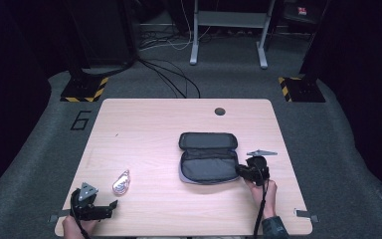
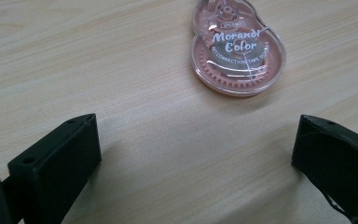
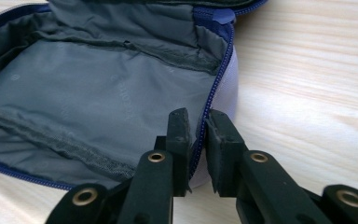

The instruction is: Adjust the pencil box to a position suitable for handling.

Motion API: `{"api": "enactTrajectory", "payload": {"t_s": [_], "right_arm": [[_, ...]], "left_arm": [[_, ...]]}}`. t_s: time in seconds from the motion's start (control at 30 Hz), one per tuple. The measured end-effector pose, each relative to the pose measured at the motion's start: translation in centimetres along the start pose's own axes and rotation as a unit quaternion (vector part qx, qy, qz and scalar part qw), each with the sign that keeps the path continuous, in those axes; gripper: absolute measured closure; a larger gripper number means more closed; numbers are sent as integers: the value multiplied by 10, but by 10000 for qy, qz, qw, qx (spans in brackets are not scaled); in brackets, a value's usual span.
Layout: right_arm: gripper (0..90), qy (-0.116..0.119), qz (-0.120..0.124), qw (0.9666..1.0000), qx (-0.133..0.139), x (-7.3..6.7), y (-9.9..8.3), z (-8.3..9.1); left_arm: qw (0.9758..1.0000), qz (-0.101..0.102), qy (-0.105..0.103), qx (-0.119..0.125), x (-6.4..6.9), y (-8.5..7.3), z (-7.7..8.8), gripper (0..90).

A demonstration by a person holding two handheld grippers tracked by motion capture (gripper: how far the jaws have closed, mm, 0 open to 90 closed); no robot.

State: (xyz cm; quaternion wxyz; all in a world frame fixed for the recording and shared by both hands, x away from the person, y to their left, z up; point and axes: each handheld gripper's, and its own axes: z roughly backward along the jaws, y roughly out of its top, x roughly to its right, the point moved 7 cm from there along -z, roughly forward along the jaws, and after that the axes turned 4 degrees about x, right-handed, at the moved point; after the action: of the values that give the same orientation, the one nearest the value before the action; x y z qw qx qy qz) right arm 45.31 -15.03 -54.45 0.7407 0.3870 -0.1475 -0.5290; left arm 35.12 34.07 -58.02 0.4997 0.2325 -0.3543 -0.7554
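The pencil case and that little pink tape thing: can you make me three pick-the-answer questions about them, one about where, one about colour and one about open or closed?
1. Where does the correction tape lie?
A. inside the pencil case
B. on the table, left of the pencil case
C. on the floor

2. What colour is the lining of the pencil case?
A. grey
B. yellow
C. red

3. How is the pencil case?
A. zipped shut
B. standing on end
C. lying open

Answers:
1 B, the high view shows it on the bare wood of the table, near the left gripper.
2 A, the right gripper view shows grey fabric.
3 C, its lid is folded back and the right gripper has its jaws astride the zip edge.
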Motion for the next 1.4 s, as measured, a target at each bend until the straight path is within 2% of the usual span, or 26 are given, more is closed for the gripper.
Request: {"api": "enactTrajectory", "payload": {"t_s": [0.03, 0.23, 0.43, 0.6, 0.83, 1.0, 1.2, 1.3, 1.33, 1.4], "right_arm": [[788, 30, -79, 10000, -23, -4, -1, 0], [766, 142, -63, 9999, 5, -16, -3, -2], [762, 255, 39, 9997, -5, -30, -2, -8], [761, 308, 82, 9995, -44, -38, -1, -12], [768, 380, 302, 9988, -53, -46, 5, -22], [767, 440, 307, 9985, -115, -52, 8, -26], [763, 543, 413, 9976, -83, -58, 10, -32], [756, 596, 388, 9975, -59, -60, 11, -33], [732, 600, 363, 9975, -69, -61, 11, -33], [593, 676, 432, 9968, -19, -61, 12, -31]], "left_arm": [[10000, 3, 2, 3, 0, 0, 0, 9], [10000, 13, -2, 4, 0, 0, 0, 10], [10000, 10, 1, 9, 0, 0, 0, 10], [10000, 15, -3, 5, 0, 0, 0, 9], [10000, 13, -2, 4, 0, 0, 0, 10], [10000, 10, 2, 11, 0, 0, 0, 9], [10000, 16, -3, 4, 0, 0, 0, 9], [10000, -1, 5, 1, 0, 0, 0, 10], [10000, 7, 1, 8, 0, 0, 0, 10], [10000, 5, 1, 5, 0, 0, 0, 10]]}}
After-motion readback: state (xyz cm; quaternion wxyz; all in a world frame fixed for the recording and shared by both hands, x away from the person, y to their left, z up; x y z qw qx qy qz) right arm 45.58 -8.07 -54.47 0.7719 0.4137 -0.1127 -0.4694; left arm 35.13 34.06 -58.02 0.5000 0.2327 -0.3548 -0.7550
